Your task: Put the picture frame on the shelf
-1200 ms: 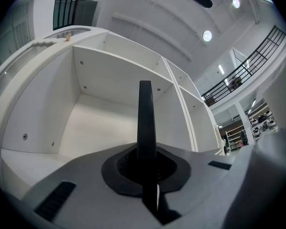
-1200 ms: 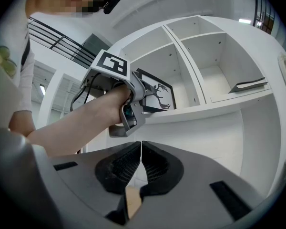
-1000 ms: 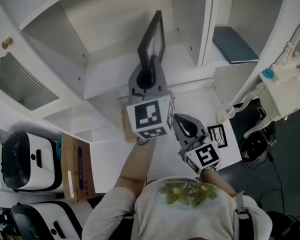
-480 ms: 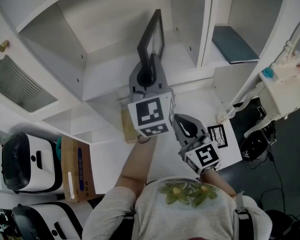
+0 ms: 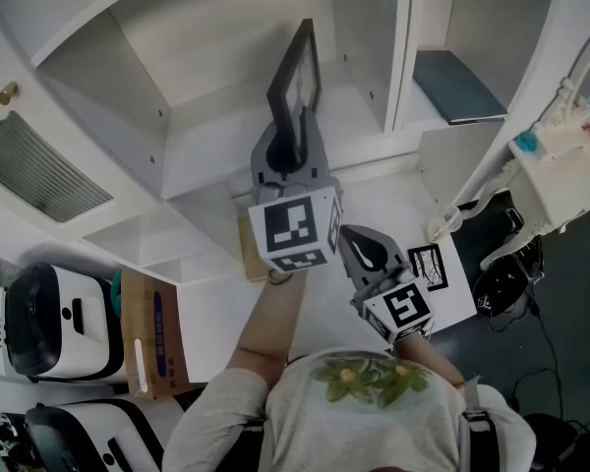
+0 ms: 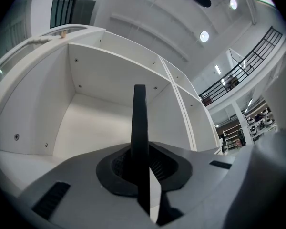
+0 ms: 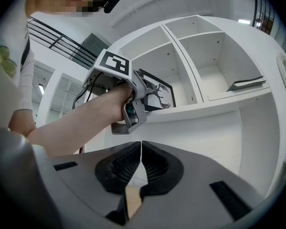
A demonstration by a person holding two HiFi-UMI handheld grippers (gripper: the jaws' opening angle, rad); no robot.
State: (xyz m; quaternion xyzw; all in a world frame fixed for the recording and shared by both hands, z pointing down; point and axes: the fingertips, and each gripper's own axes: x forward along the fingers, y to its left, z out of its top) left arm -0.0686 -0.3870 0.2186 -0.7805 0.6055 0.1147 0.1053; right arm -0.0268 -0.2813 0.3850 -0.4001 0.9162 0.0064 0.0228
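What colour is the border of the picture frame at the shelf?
Black. The picture frame shows it best in the right gripper view.

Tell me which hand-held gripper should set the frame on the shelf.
Left: the left hand-held gripper grips the frame, upright in the shelf, jaws just opening. The right hand-held gripper is shut, empty, farther back.

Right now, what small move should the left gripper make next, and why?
Probably ease the frame down onto the shelf before letting go. The left gripper is shut on its edge, holding it upright inside the compartment; whether it already rests there is unclear.
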